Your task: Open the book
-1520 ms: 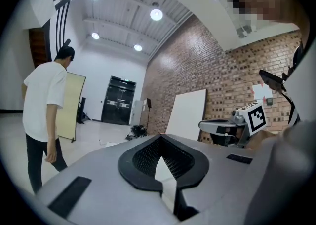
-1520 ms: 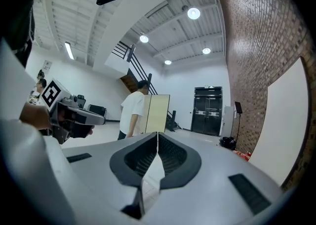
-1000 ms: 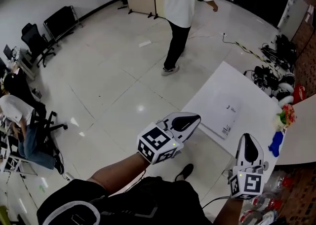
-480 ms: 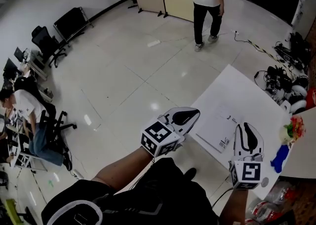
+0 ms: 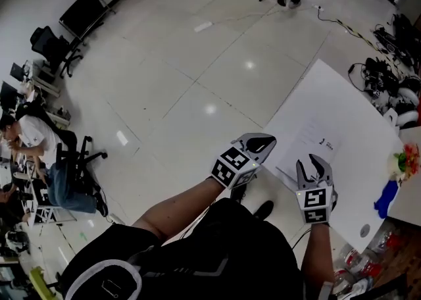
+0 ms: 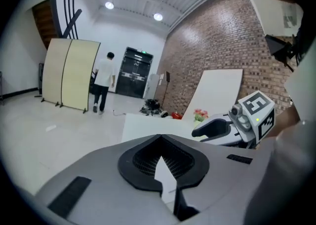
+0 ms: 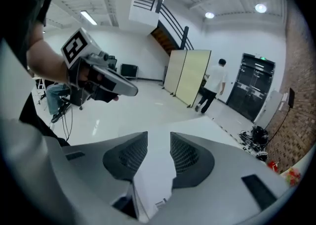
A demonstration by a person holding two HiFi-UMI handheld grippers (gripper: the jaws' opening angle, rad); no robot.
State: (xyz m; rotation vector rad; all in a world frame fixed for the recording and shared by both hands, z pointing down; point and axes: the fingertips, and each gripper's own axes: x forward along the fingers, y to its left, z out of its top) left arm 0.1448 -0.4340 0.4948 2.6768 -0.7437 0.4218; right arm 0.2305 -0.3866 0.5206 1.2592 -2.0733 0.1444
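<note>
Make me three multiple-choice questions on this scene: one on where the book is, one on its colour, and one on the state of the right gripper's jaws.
1. Where does the book lie?
A. on the floor
B. on the white table
C. on an office chair

2. What colour is its cover?
A. white
B. red
C. black

3. How do the jaws of the right gripper stand?
A. clamped on the book
B. apart
C. shut on nothing

Answers:
1 B: the head view shows it flat on the table, near the edge closest to the person.
2 A: the cover is white with a little dark print.
3 B: the right gripper view shows a clear gap between the pads. The jaws have just been opening, and the book shows through the gap, unpinched.
</note>
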